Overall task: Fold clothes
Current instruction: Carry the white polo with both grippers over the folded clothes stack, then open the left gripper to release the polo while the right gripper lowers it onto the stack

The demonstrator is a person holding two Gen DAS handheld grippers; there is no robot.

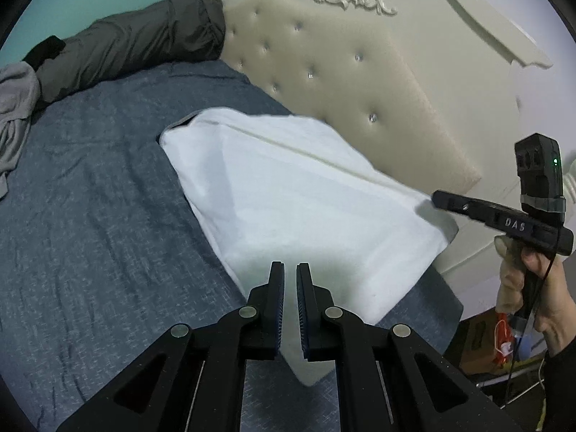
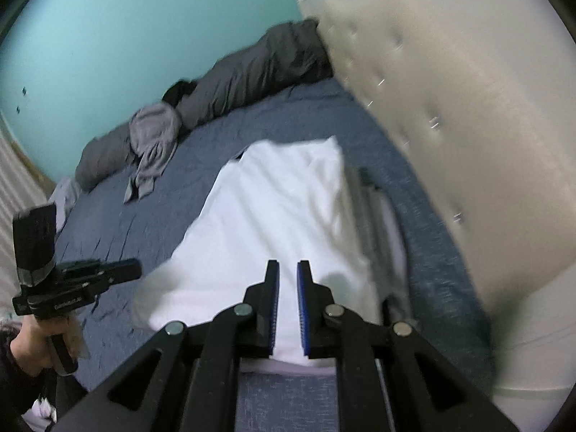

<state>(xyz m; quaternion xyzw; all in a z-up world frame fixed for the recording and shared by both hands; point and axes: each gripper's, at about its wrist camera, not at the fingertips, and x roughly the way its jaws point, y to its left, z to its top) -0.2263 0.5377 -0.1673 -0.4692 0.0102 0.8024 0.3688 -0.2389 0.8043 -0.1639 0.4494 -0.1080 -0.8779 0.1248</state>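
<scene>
Your bed, under its blue-grey cover, fills most of both views, with the tufted cream headboard along its far side. A dark grey bundle of bedding and a lighter grey garment lie near the teal wall, well apart from your work.

The white garment lies flat on the bed just beside the headboard, already doubled over, with a folded edge running along its length. In the right wrist view a grey-striped layer peeks out along its headboard side, so I judge the stack is not squared.

The risks, as I read them: if you pinch only the top layer, the fold beneath will drag and skew. With the headboard this close, a wide swing could brush cloth against it and open the fold. That view is blurred, so a hurried move may also land off the edge you want.

Your left hand-held gripper slants down over the garment's near corner, jaws nearly closed with only a narrow gap, gripping nothing. Your right hand-held gripper also slants down over the near end, jaws nearly closed and empty. Each hand grips its handle from below.
</scene>
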